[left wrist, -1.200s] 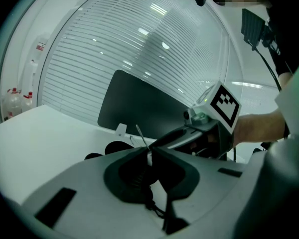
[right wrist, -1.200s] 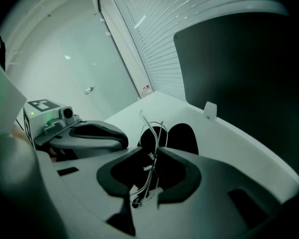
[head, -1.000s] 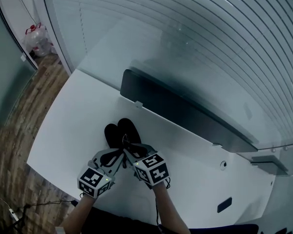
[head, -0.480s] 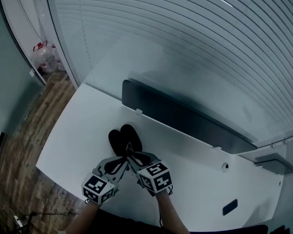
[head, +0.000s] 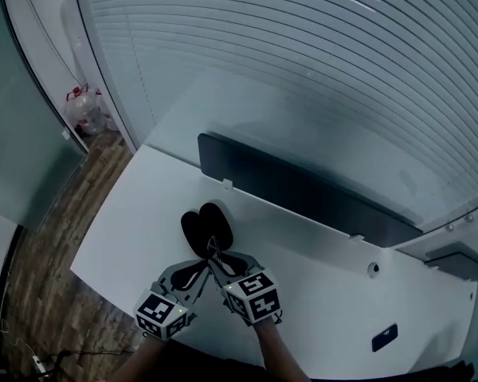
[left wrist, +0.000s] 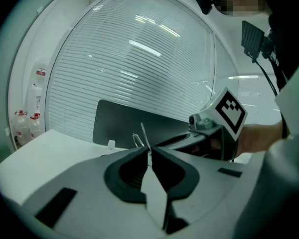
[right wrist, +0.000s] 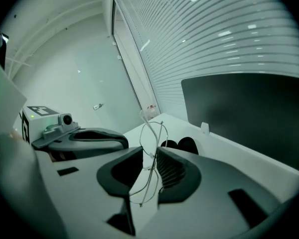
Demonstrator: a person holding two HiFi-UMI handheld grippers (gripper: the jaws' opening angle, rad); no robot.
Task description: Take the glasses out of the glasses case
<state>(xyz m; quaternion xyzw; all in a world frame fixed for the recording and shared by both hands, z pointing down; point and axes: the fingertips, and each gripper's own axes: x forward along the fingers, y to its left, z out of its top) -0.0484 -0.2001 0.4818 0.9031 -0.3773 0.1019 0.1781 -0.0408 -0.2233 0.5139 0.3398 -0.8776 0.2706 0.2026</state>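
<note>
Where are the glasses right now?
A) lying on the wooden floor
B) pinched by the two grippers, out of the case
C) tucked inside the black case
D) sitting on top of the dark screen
B: the thin wire glasses are pinched between the jaws of the right gripper and the left gripper, while the open black case lies on the white table beyond them.

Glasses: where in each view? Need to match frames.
Head view: glasses lower centre, thin wire at the black case's lower edge.
Left gripper view: glasses centre, wire poking up from the shut fingers.
Right gripper view: glasses centre, wire rim pinched between the fingers.
Shared landmark: dark desk divider, visible in all three.
</note>
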